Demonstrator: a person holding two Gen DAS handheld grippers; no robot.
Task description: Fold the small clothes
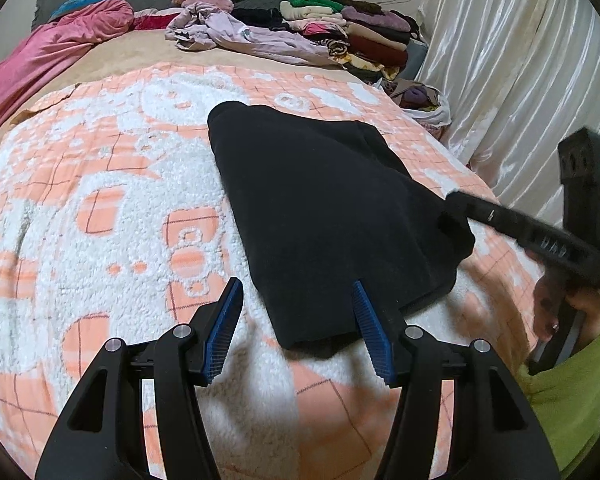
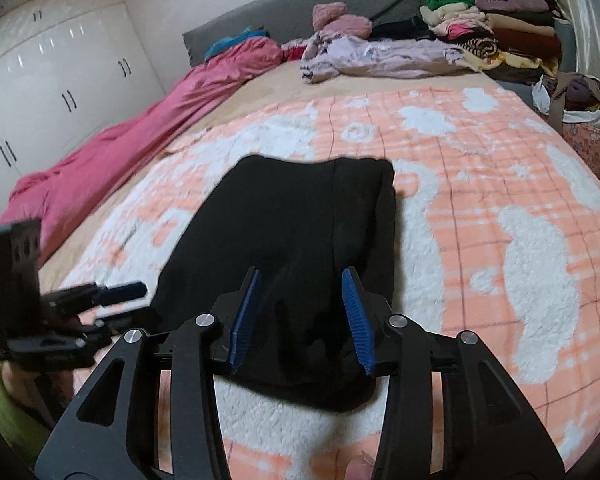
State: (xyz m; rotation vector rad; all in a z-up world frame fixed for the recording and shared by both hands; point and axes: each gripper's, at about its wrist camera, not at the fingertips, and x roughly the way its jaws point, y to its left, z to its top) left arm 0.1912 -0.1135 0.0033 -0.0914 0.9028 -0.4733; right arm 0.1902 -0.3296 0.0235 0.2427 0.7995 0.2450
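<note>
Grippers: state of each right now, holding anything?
Left gripper: open, holding nothing; near corner of the black garment lies between its fingers, not pinched.
Right gripper: open, holding nothing, over the garment's near edge.

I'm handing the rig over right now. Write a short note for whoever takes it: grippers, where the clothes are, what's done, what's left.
Left gripper: open, holding nothing, at the near left corner of the black garment.
Right gripper: jaws apart over the garment's near edge, no visible pinch on the cloth.
The black garment lies folded on the orange-and-white blanket, released.
Done: a stack of folded clothes sits at the far end.
Left: the crumpled lilac garment by the stack looks unfolded; whether the black piece needs another fold is unclear.
</note>
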